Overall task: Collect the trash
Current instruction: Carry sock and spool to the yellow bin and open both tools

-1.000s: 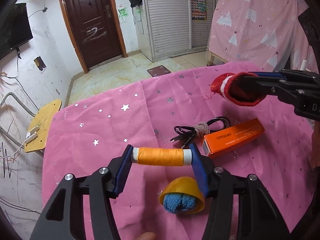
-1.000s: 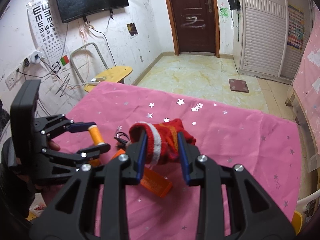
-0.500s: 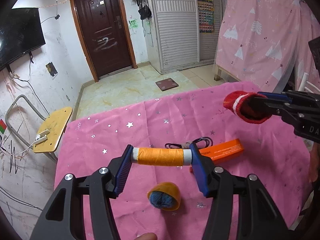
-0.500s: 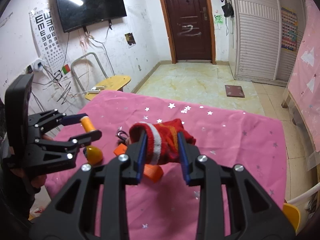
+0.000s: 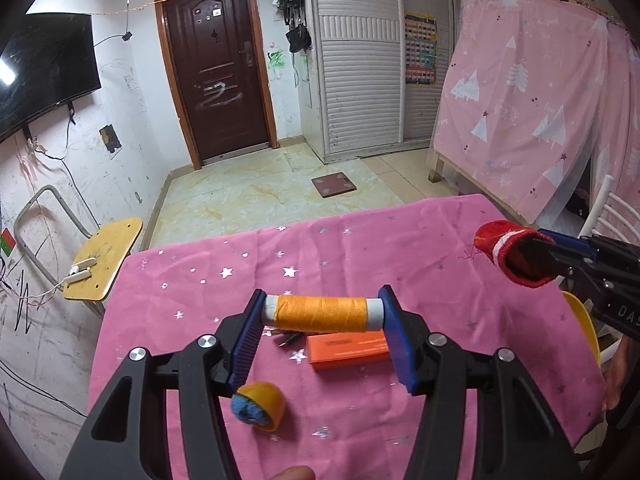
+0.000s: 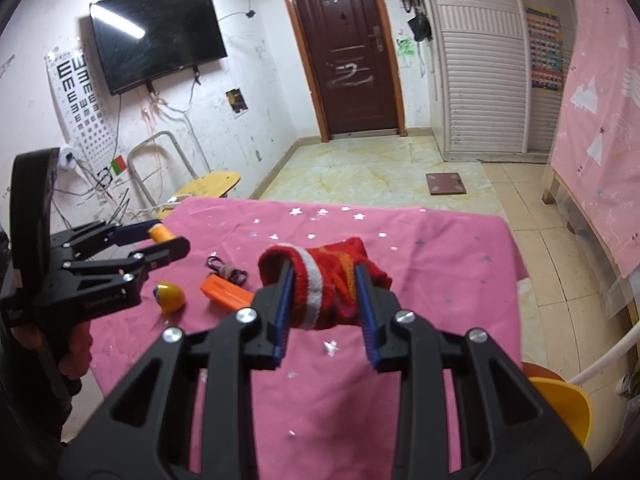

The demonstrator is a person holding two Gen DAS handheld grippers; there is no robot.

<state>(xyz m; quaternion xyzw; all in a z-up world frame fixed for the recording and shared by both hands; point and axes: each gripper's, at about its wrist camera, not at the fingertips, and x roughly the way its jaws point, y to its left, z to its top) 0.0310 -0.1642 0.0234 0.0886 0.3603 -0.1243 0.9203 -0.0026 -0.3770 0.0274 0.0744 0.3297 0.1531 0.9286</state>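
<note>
From your left wrist, your left gripper (image 5: 322,314) has its fingers clamped end to end on an orange thread spool (image 5: 322,313), held above the pink table (image 5: 360,256). Below lie an orange box (image 5: 348,354) and a yellow cap (image 5: 260,406) with blue stuffing.

From your right wrist, your right gripper (image 6: 324,300) has its fingers pinched on a red sock (image 6: 326,280), clear of the table. A yellow bin (image 6: 568,412) sits low at the right.
</note>
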